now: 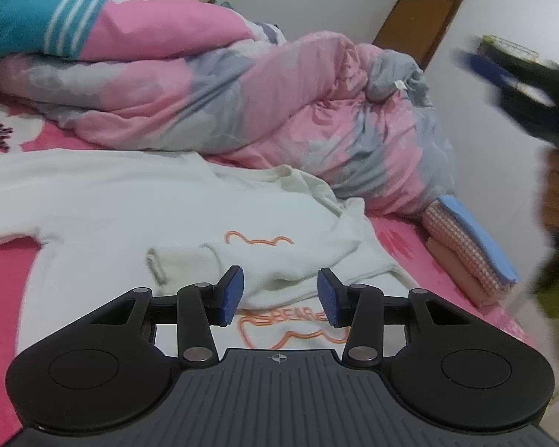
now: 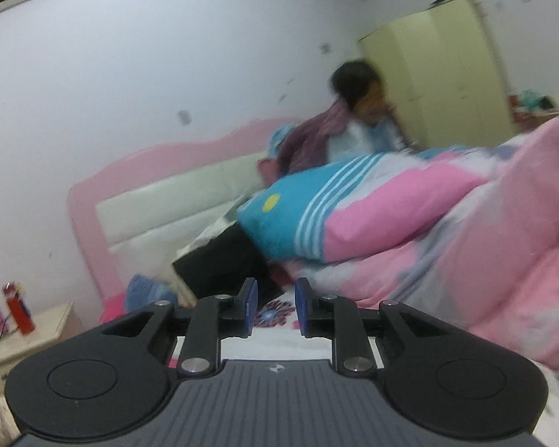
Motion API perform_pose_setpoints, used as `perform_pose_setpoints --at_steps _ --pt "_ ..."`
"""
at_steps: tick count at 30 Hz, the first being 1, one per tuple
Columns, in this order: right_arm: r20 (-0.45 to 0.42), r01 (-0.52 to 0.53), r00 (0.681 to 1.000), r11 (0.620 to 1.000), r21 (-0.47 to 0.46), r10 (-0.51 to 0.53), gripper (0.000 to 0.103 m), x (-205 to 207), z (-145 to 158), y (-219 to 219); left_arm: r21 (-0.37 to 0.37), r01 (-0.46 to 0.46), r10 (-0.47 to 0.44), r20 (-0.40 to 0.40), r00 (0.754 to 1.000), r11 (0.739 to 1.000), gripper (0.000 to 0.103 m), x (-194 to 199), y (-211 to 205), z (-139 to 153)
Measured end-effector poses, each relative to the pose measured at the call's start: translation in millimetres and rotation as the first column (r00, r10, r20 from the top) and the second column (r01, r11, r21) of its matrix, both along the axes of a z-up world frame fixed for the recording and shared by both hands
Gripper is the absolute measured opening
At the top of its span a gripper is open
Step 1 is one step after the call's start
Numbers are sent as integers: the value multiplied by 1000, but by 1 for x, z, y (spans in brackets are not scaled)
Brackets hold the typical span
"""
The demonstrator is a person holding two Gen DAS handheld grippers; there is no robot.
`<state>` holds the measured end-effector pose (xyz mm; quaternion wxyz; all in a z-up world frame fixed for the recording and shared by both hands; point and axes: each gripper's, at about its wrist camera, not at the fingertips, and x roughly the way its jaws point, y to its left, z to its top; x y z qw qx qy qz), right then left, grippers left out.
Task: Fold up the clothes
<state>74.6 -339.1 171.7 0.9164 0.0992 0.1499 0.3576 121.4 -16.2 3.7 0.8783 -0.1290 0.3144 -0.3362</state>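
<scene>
A white sweatshirt [image 1: 130, 201] with an orange bear print lies spread on the pink bed sheet [image 1: 3, 272], one sleeve folded across its front with the cuff [image 1: 182, 260] near the middle. My left gripper [image 1: 280, 294] hovers just over the sweatshirt's lower part, open, with nothing between its blue pads. My right gripper [image 1: 492, 63] shows as a dark blur at the right edge of the left wrist view, lifted off the bed. In its own view the right gripper [image 2: 276, 303] points at the head of the bed, jaws a little apart and empty.
A crumpled pink and grey quilt [image 1: 242, 104] and a teal pillow [image 1: 26, 7] lie behind the sweatshirt. Folded clothes [image 1: 469, 253] are stacked at the bed's right edge. A person [image 2: 354, 111] is beyond the quilt, by a wardrobe [image 2: 439, 74]. A nightstand [image 2: 26, 335] holds a red can [image 2: 18, 313].
</scene>
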Motion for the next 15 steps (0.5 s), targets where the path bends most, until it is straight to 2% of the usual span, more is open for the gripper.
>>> perform_pose_setpoints --at_steps 2,4,5,7,10,13,15 --pt "22 91 996 996 -2 -91 23 -49 28 -24 -13 -4 4 5 1000 1000 44 -2 11 1" --pt "50 193 980 981 -8 -192 28 -104 56 -49 -14 -9 9 12 1000 1000 44 -4 19 2" --pt "64 243 968 970 -10 -242 34 -132 71 -62 -11 -12 13 17 1000 1000 44 -5 23 2" --pt "107 355 930 935 -11 -352 42 -193 100 -81 7 -30 30 33 999 1000 44 -10 33 5" --pt "146 493 861 870 1 -488 42 -269 131 -96 7 -81 80 68 994 997 44 -12 47 19" --pt "130 532 834 844 67 -536 43 -301 131 -108 -20 -149 150 88 985 989 44 -10 65 37" --pt "103 537 831 836 113 -547 50 -308 121 -115 -11 -199 200 67 978 980 44 -4 67 42"
